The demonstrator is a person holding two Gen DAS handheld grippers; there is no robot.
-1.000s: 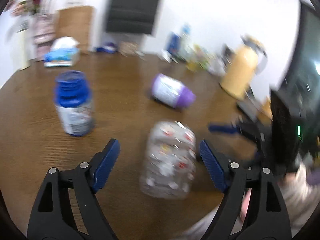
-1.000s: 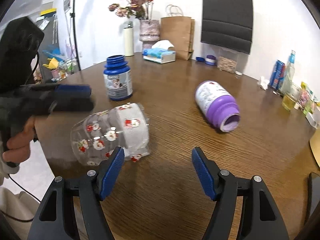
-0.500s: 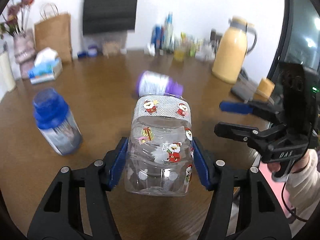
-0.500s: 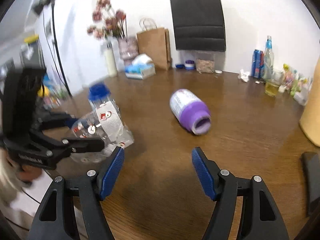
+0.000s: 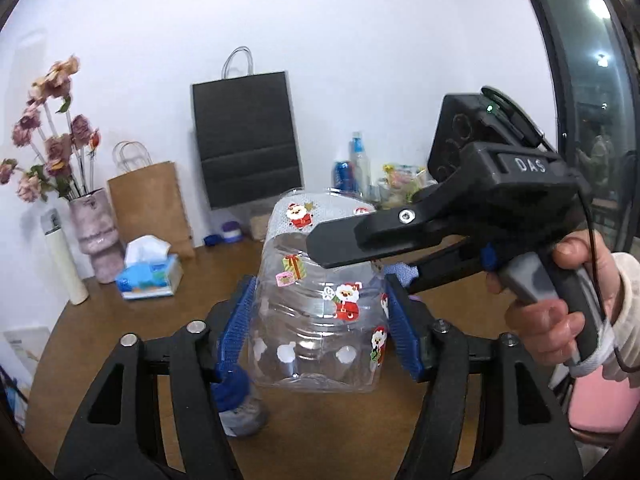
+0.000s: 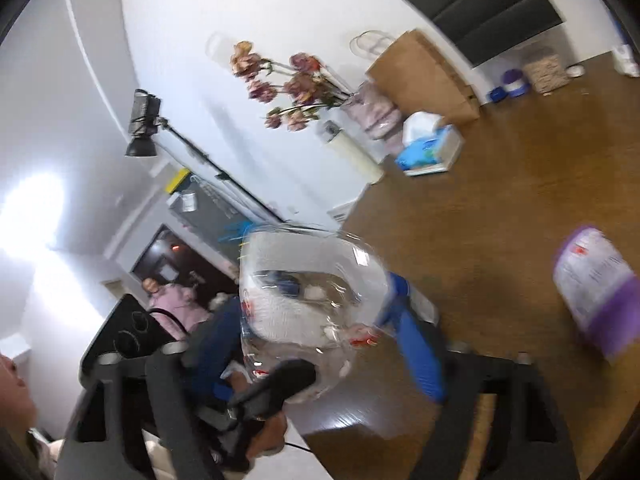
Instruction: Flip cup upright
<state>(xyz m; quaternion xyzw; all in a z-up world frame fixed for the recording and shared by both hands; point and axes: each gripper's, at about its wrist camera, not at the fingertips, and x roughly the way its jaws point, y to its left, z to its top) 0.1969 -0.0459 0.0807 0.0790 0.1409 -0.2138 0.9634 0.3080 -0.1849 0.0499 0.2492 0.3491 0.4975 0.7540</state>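
The cup (image 5: pixel 320 300) is a clear, thin-walled plastic tumbler with soft ribbing and Santa and gift stickers, its frosted band at the far end, and it is held off the brown wood-grain table (image 5: pixel 120 320) between the ridged blue pads of the left gripper (image 5: pixel 318 324), whose jaws press its two sides. The right gripper (image 5: pixel 352 256), matte black plastic with a grey trigger handle, reaches in from the right; its upper finger lies across the cup's upper part and a blue-padded finger sits at the cup's right flank, yet whether it is actually clamping cannot be told. The right wrist view is tilted and smeared by blur: the cup (image 6: pixel 312 304) shows as a glassy rounded shape between blue pads. A purple-capped bottle (image 6: pixel 596 296) lies on its side on the table (image 6: pixel 500 200) beyond
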